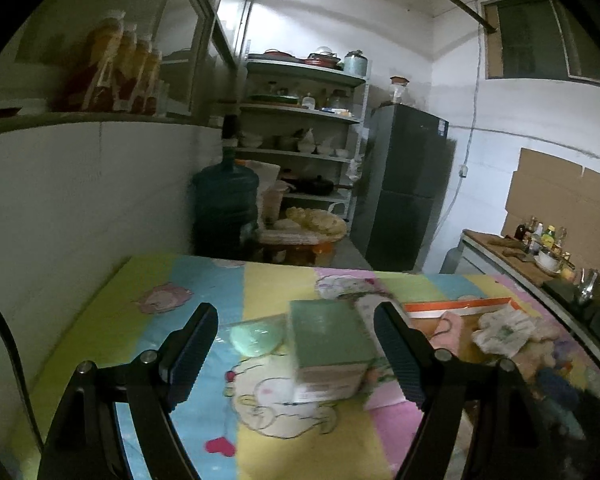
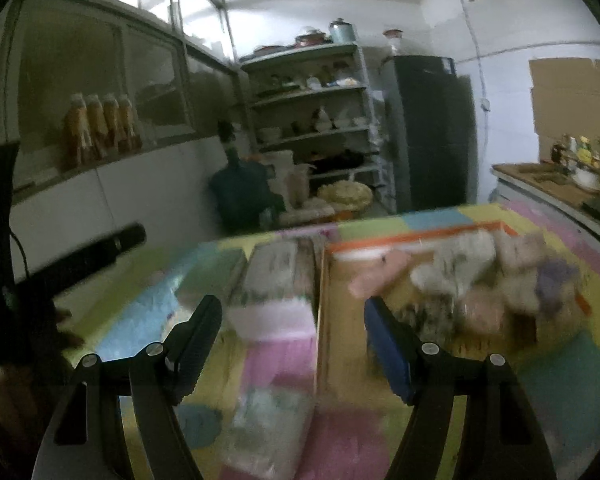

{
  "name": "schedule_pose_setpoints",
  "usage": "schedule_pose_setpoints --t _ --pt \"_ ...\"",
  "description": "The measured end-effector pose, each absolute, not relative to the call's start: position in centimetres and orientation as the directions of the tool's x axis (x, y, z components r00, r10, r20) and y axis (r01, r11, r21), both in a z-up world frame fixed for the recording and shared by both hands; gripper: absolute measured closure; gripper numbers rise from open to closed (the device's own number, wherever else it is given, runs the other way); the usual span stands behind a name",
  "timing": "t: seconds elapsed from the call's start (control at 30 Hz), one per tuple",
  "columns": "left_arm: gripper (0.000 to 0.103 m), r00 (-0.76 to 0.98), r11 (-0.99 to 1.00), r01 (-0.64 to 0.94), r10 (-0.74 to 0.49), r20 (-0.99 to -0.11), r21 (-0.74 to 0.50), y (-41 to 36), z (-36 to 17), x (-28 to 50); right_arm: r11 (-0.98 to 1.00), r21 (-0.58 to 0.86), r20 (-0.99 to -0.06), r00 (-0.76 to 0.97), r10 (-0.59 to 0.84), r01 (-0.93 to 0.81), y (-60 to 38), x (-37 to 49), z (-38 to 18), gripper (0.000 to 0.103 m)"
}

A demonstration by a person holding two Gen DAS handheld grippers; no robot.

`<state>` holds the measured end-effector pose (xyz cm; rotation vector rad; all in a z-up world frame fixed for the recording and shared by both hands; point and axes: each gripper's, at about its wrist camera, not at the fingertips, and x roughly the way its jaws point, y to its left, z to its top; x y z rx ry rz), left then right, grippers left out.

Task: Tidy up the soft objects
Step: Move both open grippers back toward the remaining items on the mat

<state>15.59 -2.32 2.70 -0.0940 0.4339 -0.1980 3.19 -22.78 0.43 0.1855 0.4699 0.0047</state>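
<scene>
Fingers: both the left gripper (image 1: pixel 296 360) and right gripper (image 2: pixel 292 344) were seen spread, empty.
Gloves (image 1: pixel 504 330): judged light and limp; best pinched mid-bundle.

1. the soft toys (image 2: pixel 516 276) piled in the cardboard tray (image 2: pixel 328 320) smear together in the right wrist view; can't tell them apart.
2. the right gripper finger (image 1: pixel 400 352) covers the tray's near-left corner.
3. bottles (image 1: pixel 540 236) on the counter (image 1: pixel 496 248) are too small to read.
</scene>
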Motion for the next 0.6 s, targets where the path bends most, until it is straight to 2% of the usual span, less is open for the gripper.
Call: schedule_pose_setpoints --t 0.23,0.43,0.6 --pt "0.023 0.892 0.978 0.179 -0.209 -0.401 -0.110 -0.1 1.8 15.7 0.982 0.159 -0.546 0.838 0.002 0.102 -19.9 2.0 -3.2 0.028" --pt "0.023 0.891 0.972 0.224 -0.236 -0.388 -0.077 1.7 1.2 15.8 0.968 0.210 -0.653 0.756 0.033 0.139 -19.2 3.4 -6.3 0.028" --pt "0.023 0.881 0.961 0.271 -0.268 -0.391 -0.049 3.4 0.6 16.9 0.966 0.204 -0.675 0.737 0.023 0.157 -18.8 4.3 -7.3 0.028"
